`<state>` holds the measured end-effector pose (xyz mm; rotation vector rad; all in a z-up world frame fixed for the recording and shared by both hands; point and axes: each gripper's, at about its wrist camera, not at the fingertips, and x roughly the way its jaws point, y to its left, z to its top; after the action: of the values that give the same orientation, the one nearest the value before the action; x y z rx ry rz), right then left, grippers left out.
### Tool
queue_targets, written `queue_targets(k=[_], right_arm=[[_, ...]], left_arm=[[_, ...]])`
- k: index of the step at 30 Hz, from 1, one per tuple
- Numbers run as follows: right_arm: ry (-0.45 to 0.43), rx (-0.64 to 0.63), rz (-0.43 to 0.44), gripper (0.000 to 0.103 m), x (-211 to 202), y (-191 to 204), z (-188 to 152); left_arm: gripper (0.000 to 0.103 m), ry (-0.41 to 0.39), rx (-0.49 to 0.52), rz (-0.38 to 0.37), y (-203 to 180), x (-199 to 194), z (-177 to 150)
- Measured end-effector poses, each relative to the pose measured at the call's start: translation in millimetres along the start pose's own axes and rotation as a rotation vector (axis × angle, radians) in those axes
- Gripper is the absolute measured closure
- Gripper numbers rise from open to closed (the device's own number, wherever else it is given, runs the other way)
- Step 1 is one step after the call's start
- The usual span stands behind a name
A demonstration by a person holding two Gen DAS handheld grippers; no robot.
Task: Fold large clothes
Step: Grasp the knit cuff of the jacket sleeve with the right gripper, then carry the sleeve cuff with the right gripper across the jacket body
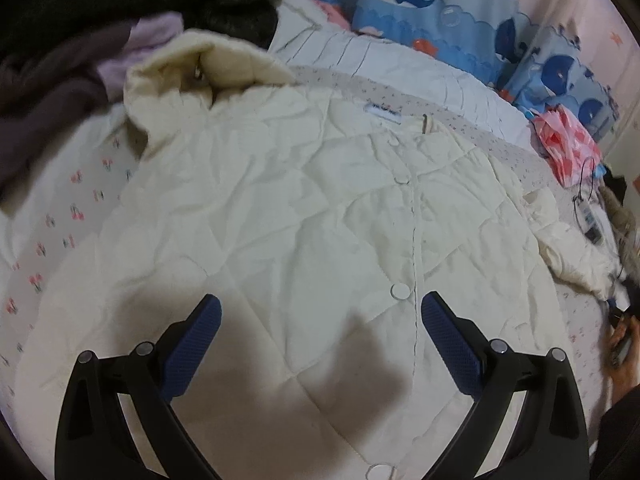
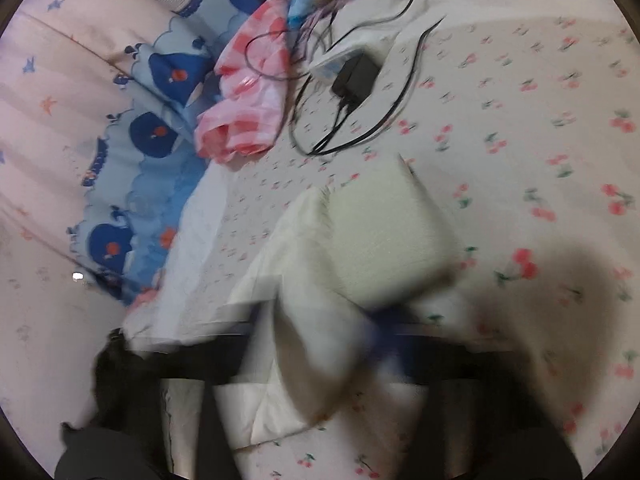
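A cream quilted jacket (image 1: 280, 220) lies spread out, front up, on the cherry-print bedsheet (image 1: 60, 216). Its snap buttons are fastened and its hood (image 1: 208, 64) is at the far left. My left gripper (image 1: 321, 312) hovers open just above the jacket's lower front, with nothing between its blue pads (image 1: 192, 352). In the right wrist view the jacket sleeve (image 2: 384, 232) runs between the blurred fingers of my right gripper (image 2: 360, 332), which look pinched on the fabric behind the cuff. The cuff stands raised off the sheet. A hand (image 1: 620, 344) shows at the sleeve's end.
A pile of dark and lilac clothes (image 1: 100, 8) lies at the back left. A whale-print quilt (image 2: 160, 128) and a pink plastic bag (image 2: 248, 100) lie along the far side. A black charger (image 2: 356, 76) with looped cables rests on the sheet beyond the sleeve.
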<state>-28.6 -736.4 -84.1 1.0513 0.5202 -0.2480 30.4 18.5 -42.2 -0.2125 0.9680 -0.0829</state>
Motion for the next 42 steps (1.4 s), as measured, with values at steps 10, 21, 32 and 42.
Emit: queue_targets(k=[10, 21, 32, 42], right_arm=[[-0.157, -0.115, 0.157, 0.063, -34, 33, 0], [-0.119, -0.019, 0.020, 0.081, -14, 1, -1], [-0.202, -0.179, 0.045, 0.081, -48, 140, -15], [-0.162, -0.358, 0.197, 0.081, -35, 301, -84]], left_arm=[[0.007, -0.027, -0.013, 0.035, 1, -7, 0], [0.007, -0.036, -0.038, 0.064, 24, -18, -2], [0.007, -0.075, -0.070, 0.013, 47, -40, 0], [0.007, -0.111, -0.195, -0.004, 95, -58, 7]])
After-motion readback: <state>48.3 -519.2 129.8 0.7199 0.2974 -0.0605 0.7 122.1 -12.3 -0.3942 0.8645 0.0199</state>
